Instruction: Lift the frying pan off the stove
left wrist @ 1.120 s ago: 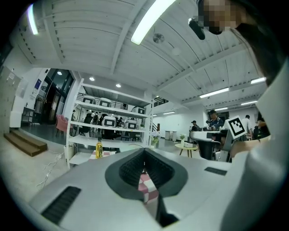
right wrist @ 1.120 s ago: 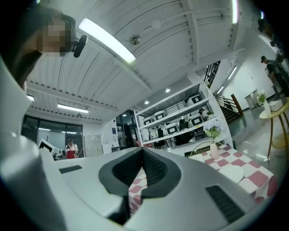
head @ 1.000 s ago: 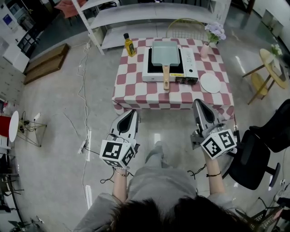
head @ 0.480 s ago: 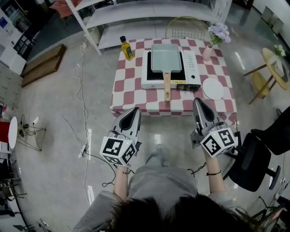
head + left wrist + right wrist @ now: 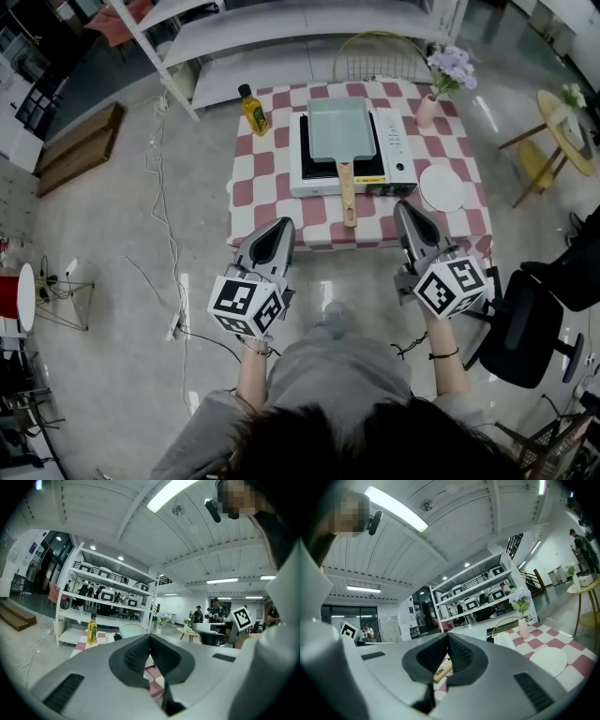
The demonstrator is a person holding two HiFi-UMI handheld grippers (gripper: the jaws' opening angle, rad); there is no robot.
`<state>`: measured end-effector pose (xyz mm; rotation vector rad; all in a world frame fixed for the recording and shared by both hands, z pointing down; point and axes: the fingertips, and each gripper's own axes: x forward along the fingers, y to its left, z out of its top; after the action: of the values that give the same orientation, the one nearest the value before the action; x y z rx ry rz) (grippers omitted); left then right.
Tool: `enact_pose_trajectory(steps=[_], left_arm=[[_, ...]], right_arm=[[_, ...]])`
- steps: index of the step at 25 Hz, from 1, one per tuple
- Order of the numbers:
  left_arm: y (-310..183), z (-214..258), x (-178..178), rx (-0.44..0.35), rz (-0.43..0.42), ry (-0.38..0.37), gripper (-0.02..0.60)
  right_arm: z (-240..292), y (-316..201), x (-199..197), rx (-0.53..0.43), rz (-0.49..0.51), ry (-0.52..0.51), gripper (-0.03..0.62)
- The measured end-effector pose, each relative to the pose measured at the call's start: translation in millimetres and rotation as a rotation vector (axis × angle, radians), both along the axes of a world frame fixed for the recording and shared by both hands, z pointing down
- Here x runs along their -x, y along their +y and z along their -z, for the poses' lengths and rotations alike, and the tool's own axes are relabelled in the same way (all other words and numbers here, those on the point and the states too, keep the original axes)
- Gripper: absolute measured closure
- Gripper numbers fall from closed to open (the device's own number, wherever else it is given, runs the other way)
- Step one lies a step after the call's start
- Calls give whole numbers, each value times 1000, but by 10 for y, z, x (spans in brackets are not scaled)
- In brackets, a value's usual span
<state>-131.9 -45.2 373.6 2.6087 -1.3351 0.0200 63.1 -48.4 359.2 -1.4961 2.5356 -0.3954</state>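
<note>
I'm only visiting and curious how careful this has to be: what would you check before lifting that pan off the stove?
1. Pale rectangular frying pan sits flat on the white tabletop stove: ok.
2. Its wooden handle points toward the person, with nothing lying on it: ok.
3. Jaws open for the handle: left gripper and right gripper are both shut and empty: not ok.
4. A gripper at the handle: both hang short of it: not ok.
5. Burner off: cannot tell.

Frying pan [image 5: 341,129] on stove [image 5: 394,145] (table [image 5: 267,183] centre); bottle [image 5: 251,110] left; plate [image 5: 442,187] right.
</note>
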Motion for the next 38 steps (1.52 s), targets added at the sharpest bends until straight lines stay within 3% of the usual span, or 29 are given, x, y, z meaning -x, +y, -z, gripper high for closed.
enact_pose_trajectory(steps=[14,31,38], left_arm=[[-249,-157,-144,94,-81,35,555],[-773,-442,-504,222,-26,17,555],[-990,-620,-556,327,37,17,555]], right_arm=[[-191,-196,213,70,57,35,572],[-483,-893,82,186,204,41,572],[-614,-1157,150,248,288,1,572]])
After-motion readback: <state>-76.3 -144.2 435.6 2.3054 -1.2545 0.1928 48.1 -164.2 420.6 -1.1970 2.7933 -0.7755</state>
